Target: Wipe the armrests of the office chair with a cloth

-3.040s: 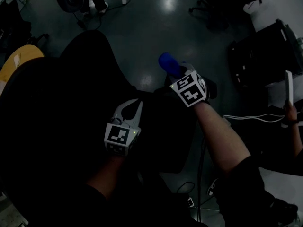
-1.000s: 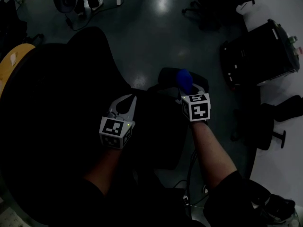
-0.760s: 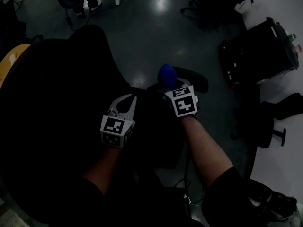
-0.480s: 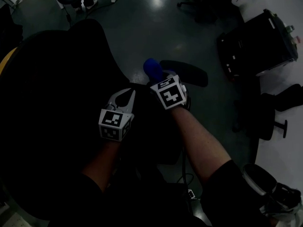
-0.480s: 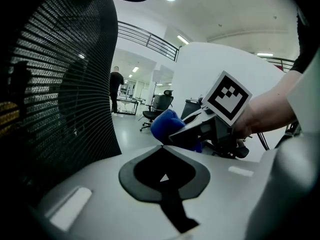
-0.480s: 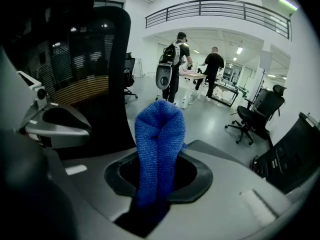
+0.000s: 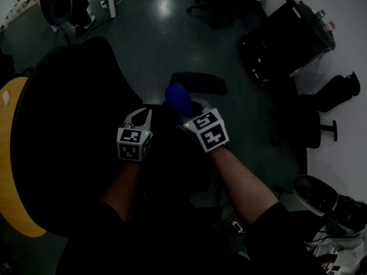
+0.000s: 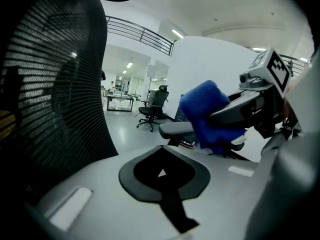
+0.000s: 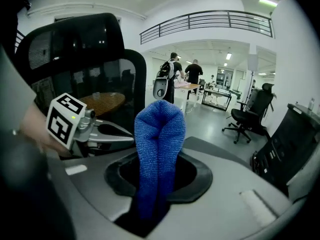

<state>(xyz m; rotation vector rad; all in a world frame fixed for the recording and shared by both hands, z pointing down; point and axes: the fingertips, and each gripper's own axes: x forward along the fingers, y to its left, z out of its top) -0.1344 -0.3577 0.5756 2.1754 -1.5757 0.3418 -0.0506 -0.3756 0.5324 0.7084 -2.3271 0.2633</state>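
Observation:
A blue cloth (image 7: 178, 97) sticks up, folded over, from my right gripper (image 7: 189, 114), which is shut on it. The cloth hangs just left of the chair's dark armrest (image 7: 199, 83) and I cannot tell whether it touches. In the right gripper view the cloth (image 9: 159, 144) fills the middle of the jaws. My left gripper (image 7: 140, 115) is shut with nothing in it, close beside the right one, over the black seat. Its own view shows the cloth (image 8: 210, 116) and the grey armrest (image 8: 175, 129) ahead, with the mesh backrest (image 8: 55, 84) at the left.
The chair's big black backrest (image 7: 69, 107) fills the left. A round wooden table (image 7: 11, 153) lies at the far left. A black cabinet (image 7: 284, 36) and another chair's base (image 7: 315, 122) stand at the right. People (image 9: 175, 69) stand far off by desks.
My right gripper has carried the blue cloth leftward off the armrest, towards the left gripper. The left gripper has held its place, still shut.

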